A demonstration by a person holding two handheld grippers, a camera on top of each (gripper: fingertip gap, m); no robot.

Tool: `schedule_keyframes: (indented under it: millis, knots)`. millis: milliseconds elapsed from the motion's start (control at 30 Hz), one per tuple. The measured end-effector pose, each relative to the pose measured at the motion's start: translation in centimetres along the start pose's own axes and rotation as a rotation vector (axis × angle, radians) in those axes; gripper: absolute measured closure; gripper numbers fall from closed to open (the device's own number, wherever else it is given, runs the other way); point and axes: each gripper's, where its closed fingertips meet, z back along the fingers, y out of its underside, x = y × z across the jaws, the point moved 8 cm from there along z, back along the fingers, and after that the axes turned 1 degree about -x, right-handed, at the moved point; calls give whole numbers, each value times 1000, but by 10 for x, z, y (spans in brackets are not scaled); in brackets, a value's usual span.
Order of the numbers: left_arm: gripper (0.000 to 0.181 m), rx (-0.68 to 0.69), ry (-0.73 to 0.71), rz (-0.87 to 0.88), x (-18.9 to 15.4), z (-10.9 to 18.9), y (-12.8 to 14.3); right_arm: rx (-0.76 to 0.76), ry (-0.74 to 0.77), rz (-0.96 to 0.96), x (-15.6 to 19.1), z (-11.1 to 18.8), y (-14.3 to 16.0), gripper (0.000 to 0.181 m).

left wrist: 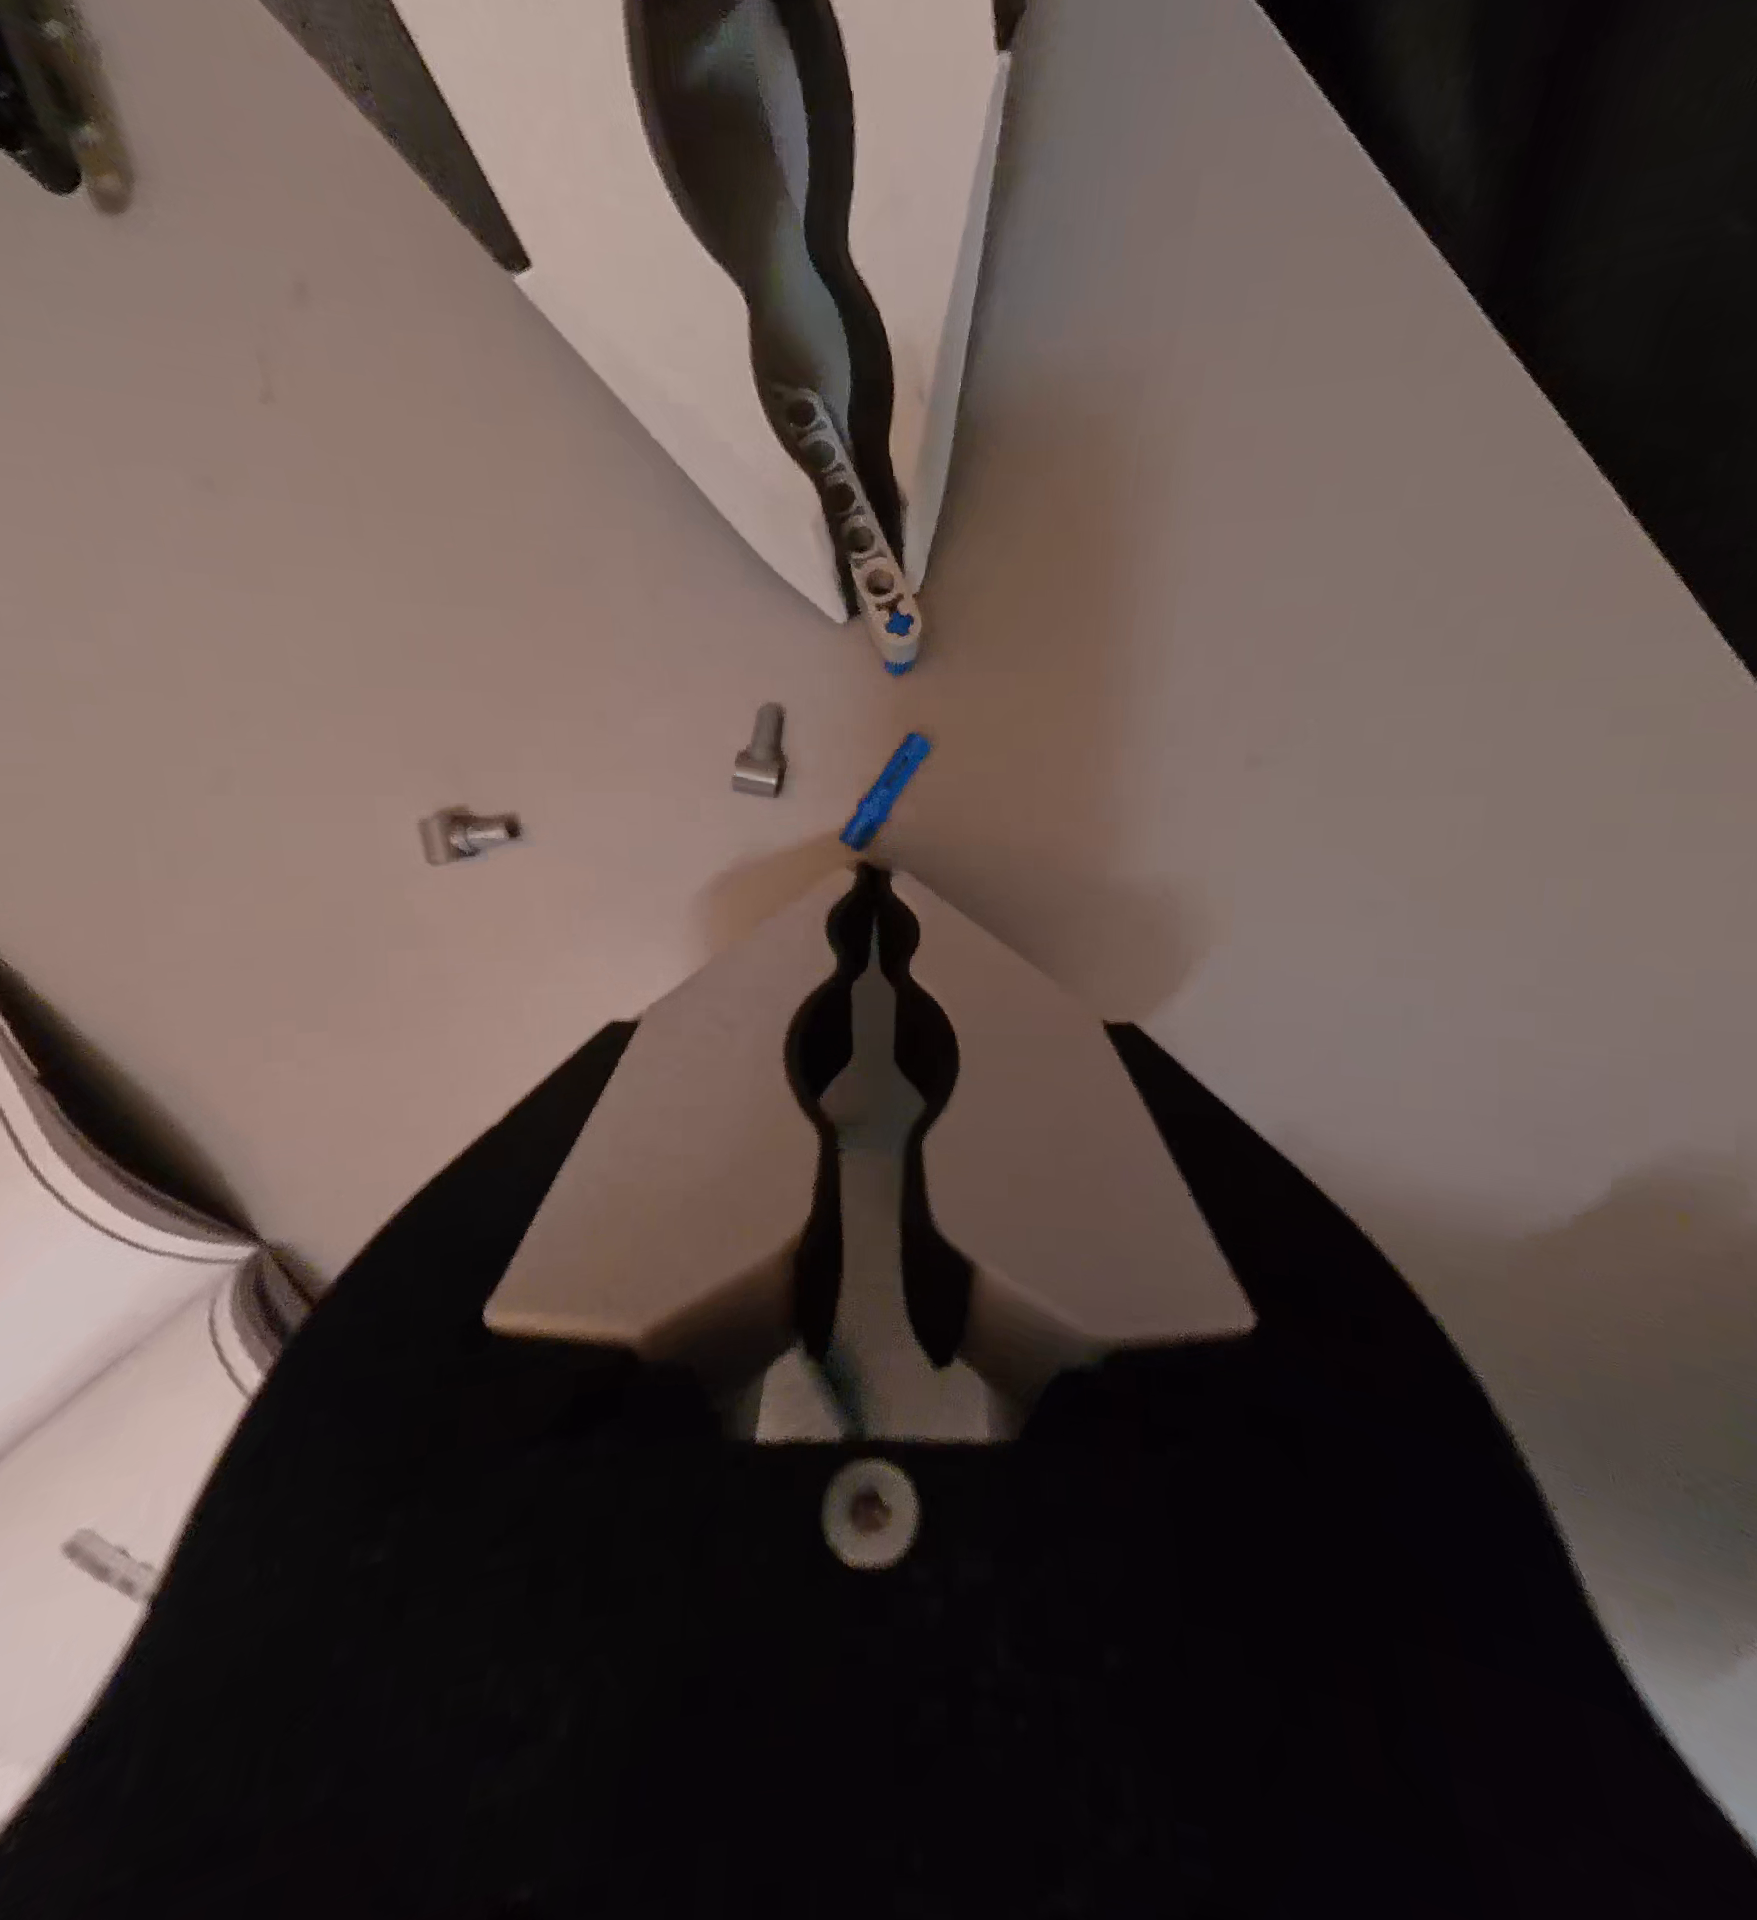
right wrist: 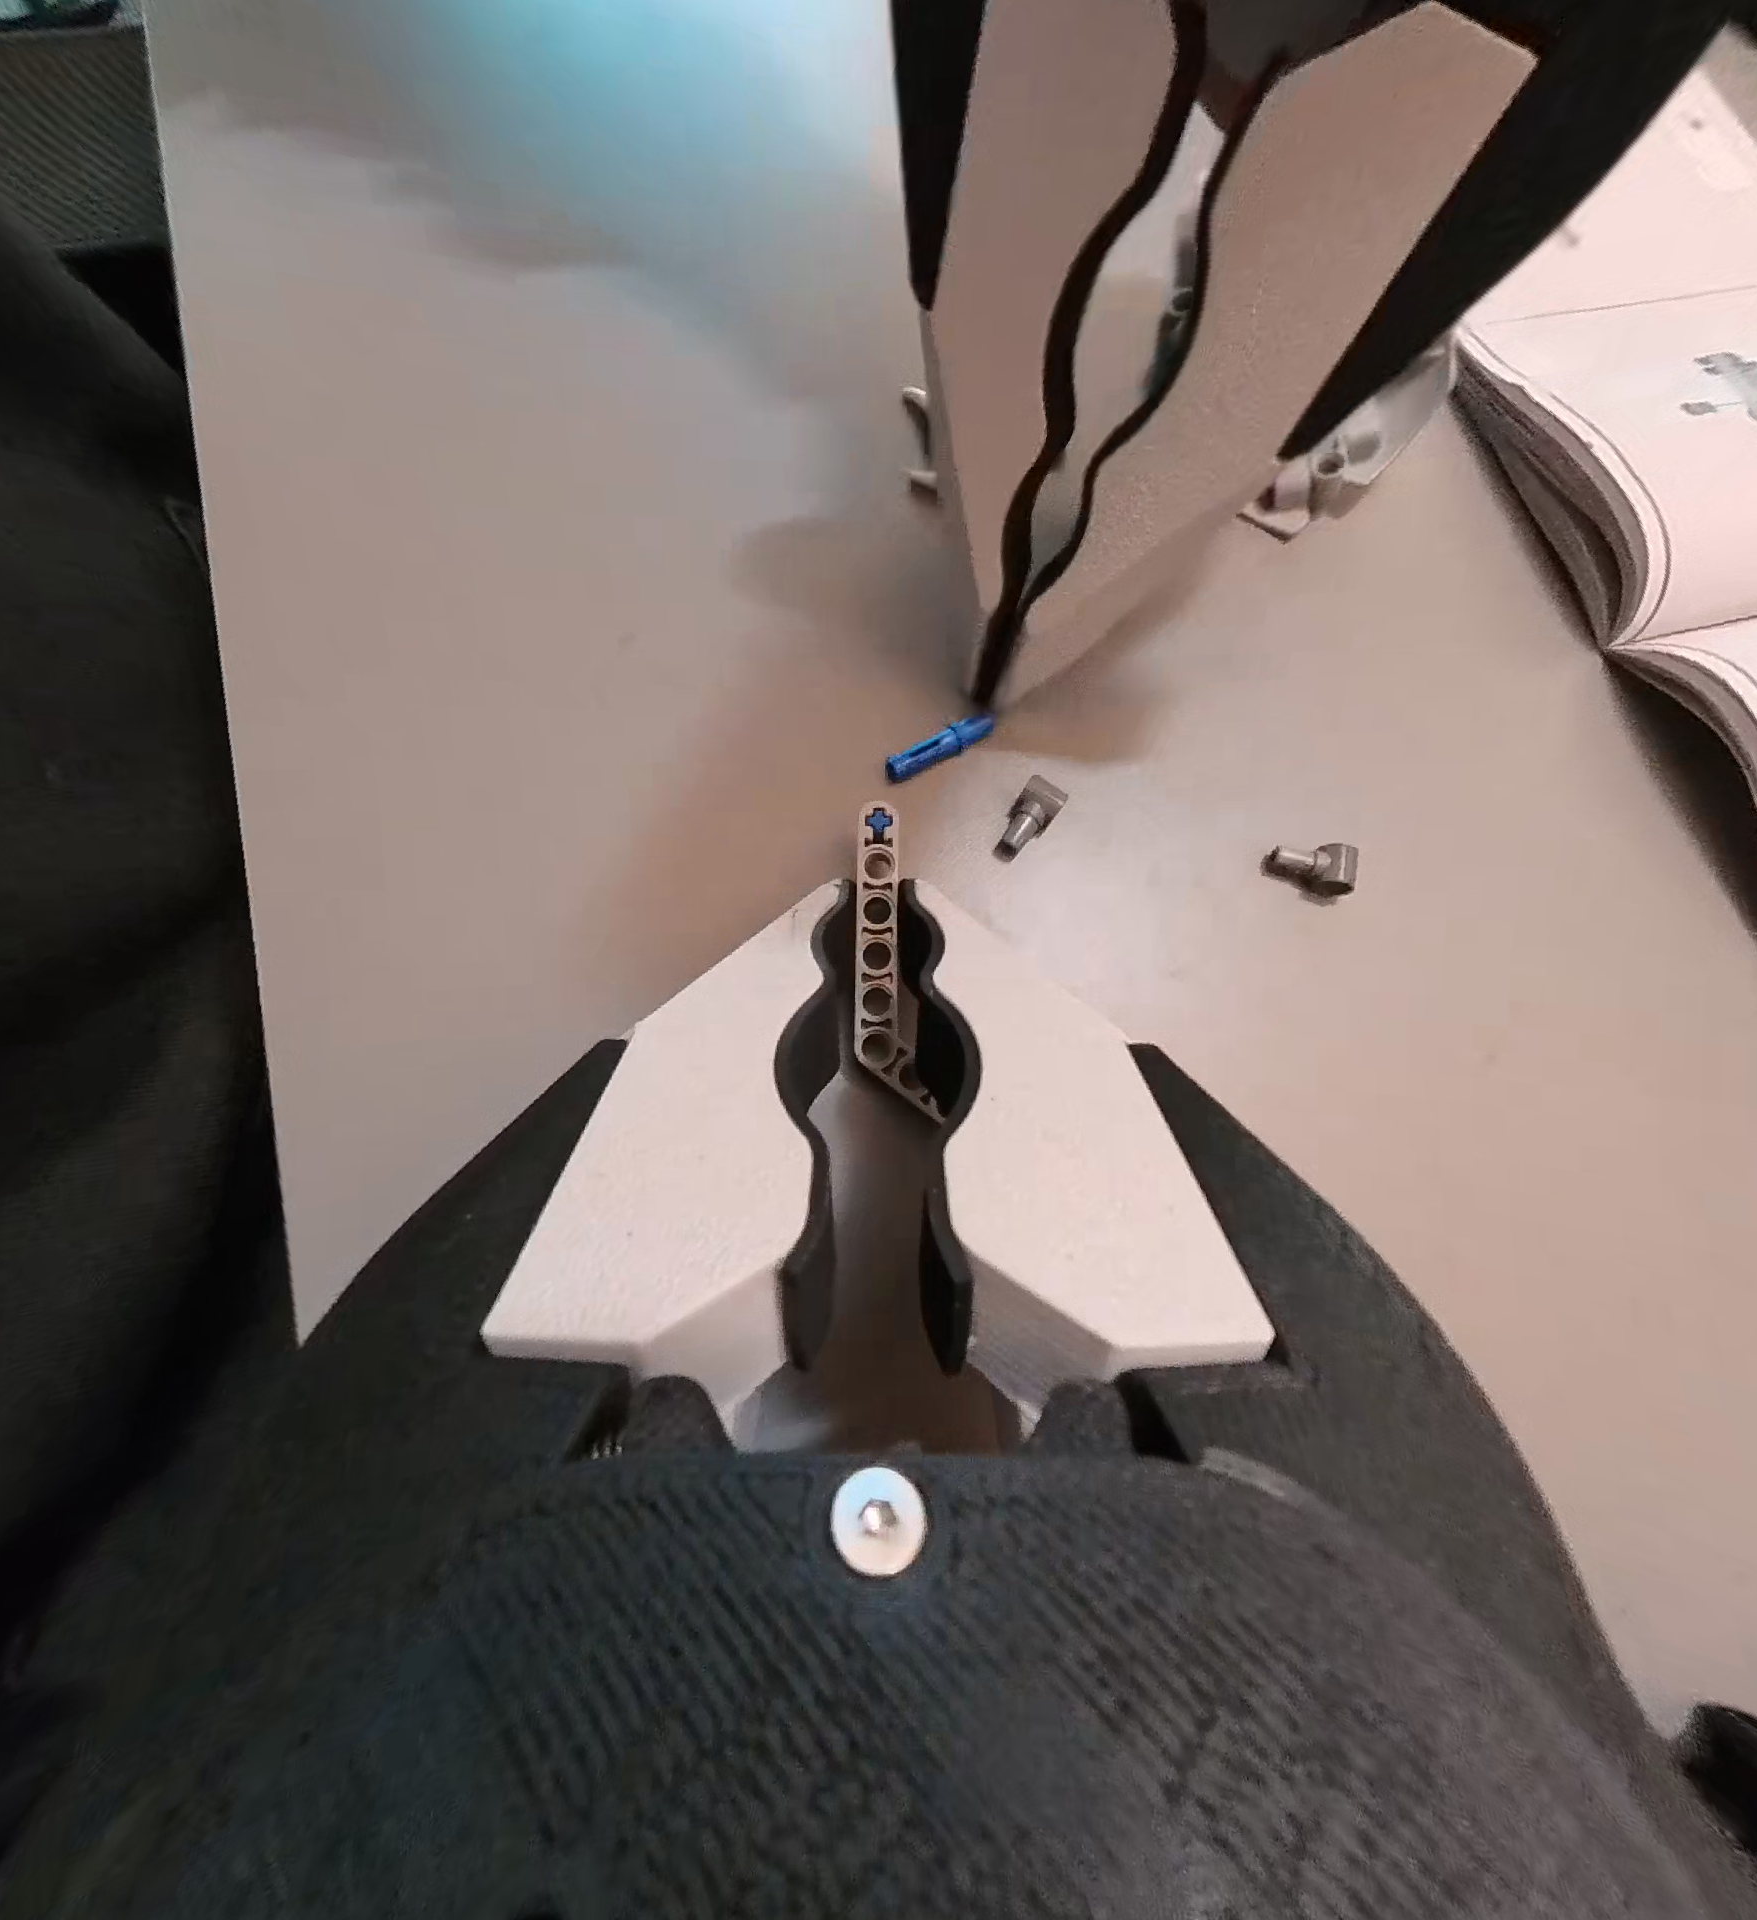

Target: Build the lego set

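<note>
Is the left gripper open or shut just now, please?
Shut: left gripper has its fingertips pressed together just short of the blue pin, gripping nothing.

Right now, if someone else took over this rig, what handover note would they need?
Right claw: shut on the grey beam, a blue pin already in its end hole.
Left claw: shut, empty, tips at the loose blue pin lying on the table.
Two grey connectors lie beside it; the manual is open.
Done: first pin fitted. Left: pick up the loose pin, fit it, add the connectors.

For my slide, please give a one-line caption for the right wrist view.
Right gripper holds a grey beam while the shut left gripper touches a blue pin on the table.
</note>
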Motion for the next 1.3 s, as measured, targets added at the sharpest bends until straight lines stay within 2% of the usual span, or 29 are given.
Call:
schedule_keyframes:
  millis: [33, 100, 167, 267, 367, 433, 500, 633, 833, 900, 1000, 1100, 1233, 1300]
  knots:
    - [181, -5, -15, 16, -3, 0, 0, 0, -3, -2, 0, 0, 0, 176]
    - [181, -16, -1, 53, -11, 0, 0, 0, -4, -2, 0, 0, 0, 176]
    - [178, -21, -51, 63, -14, 1, -2, 0, -2, 0, 0, 0, 0, 176]
    - [169, -41, -104, 22, -12, 2, -7, 0, -2, 0, 0, 0, 0, 176]
    - [160, -3, -85, -25, -7, -2, -9, 0, -8, -5, 0, 0, 0, 176]
    - [164, -13, -53, -32, -3, -5, -12, 1, -10, -8, -1, 0, 0, 176]
    - [179, -24, 1, 10, -2, -7, -12, 1, -11, -8, -1, 0, 0, 176]
    - [179, -52, -32, 150, -3, -8, -12, 0, -2, 2, 0, 0, 0, 176]
    - [179, -33, -303, 160, -16, 7, -18, -3, 8, 23, 2, 0, 0, 171]
    - [179, -45, -335, 170, -21, 13, -25, -8, 13, 30, 2, 1, 0, 158]
    - [179, -28, -358, 197, -24, 13, -33, -11, 22, 43, 3, 1, 0, 157]
    - [179, -11, -391, 210, -22, 12, -41, -65, 67, 55, 3, 7, -2, 150]
    - [179, -26, -419, 194, -20, 12, -54, -242, 143, 28, 1, 24, -10, 164]
    - [179, -27, -424, 187, -20, 12, -58, -274, 174, 36, 1, 28, -12, 166]
